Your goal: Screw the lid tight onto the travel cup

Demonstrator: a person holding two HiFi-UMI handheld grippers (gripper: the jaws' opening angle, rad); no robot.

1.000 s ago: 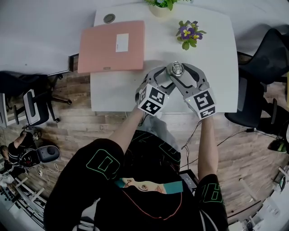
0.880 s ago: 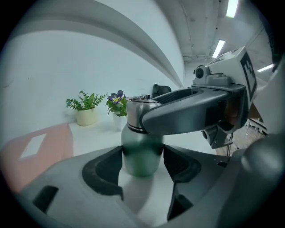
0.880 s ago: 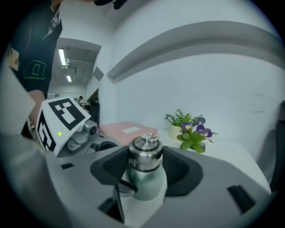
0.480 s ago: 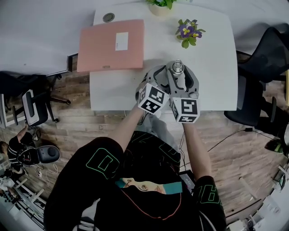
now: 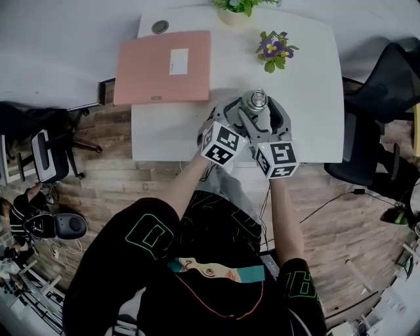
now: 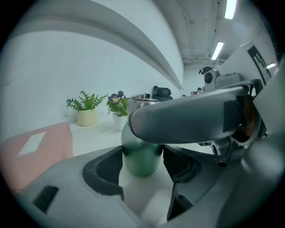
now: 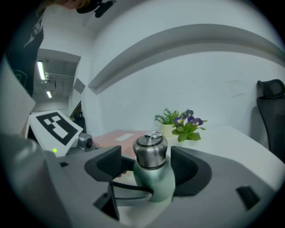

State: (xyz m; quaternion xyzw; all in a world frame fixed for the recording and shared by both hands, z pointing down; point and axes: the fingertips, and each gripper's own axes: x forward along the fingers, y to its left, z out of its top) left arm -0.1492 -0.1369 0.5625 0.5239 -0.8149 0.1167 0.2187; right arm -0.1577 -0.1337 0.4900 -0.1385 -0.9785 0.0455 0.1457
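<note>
Head view first: both tools meet near the front edge of the white table (image 5: 164, 138), right in front of the person. Nearest, the left gripper (image 6: 142, 162) is clamped on the green body of the travel cup (image 7: 153, 185), a pad pressed to either side. The cup stands upright on the table. The right gripper (image 7: 147, 162) straddles the steel lid (image 7: 151, 149) — its jaws have just been opening and now stand wide, with the lid between them but the pads off it.

The lid sits square on the cup's neck, so I'd judge the threading is done and this is a let-go, either between twists or at the finish. Whether it is truly tight can't be seen. With the lid on, the cup's contents are hidden.

Further back lies a pink folder (image 5: 164, 65). Beyond it a small pot of purple flowers (image 5: 274, 47) stands near the far edge, and a pale pot of green leaves (image 5: 235, 12) stands at the edge itself.
</note>
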